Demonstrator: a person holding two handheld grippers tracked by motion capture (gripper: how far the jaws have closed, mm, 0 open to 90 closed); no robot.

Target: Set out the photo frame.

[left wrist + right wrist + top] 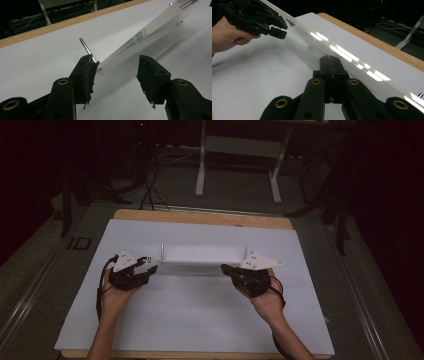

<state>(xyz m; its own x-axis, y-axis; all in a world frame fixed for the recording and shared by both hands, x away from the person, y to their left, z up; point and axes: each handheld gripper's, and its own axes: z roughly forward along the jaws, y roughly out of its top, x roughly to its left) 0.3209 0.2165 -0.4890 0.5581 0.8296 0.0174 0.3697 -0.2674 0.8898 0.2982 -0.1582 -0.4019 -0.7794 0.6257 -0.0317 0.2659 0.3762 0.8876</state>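
Clear panel (pixel 202 254) spans between both tools; white sheet (pixel 200 315) bare nearer.

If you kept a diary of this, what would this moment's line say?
left gripper: open, at clear panel left end | right gripper: shut, beside panel | panel on white table

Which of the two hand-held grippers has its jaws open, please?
The left hand-held gripper: a wide gap separates its jaws near the clear panel. The right hand-held gripper has its jaws pressed together.

left tongs (pixel 117 67) gaping, right tongs (pixel 332 65) closed
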